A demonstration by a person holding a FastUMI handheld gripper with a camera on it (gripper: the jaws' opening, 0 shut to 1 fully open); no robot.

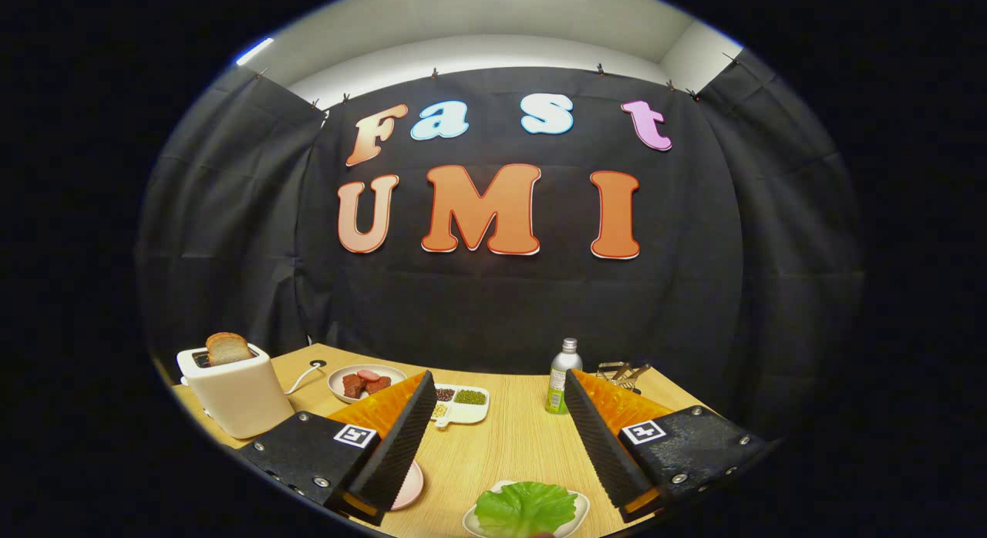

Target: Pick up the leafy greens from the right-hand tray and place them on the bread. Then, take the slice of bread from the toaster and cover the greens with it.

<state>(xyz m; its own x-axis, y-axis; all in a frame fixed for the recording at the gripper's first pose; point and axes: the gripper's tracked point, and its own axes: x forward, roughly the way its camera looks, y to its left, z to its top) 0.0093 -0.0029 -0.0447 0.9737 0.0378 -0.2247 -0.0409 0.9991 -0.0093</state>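
A green lettuce leaf (pixel 526 509) lies on a small white tray (pixel 580 512), low between my two fingers and nearer the right one. My gripper (pixel 496 385) is open and holds nothing; it hovers above the wooden table. A cream toaster (pixel 235 393) stands to the left beyond my left finger, with a browned bread slice (pixel 227 348) sticking up from its slot. Part of a pink plate (pixel 409 485) shows just beside the left finger; what lies on it is hidden by the finger.
Beyond the fingers stand a bowl of reddish meat pieces (pixel 365 382), a white divided dish of grains (pixel 460 403), a small green-labelled bottle (pixel 563 377) and a wire object (pixel 621 374). The toaster's cord (pixel 302 378) runs to a hole in the table.
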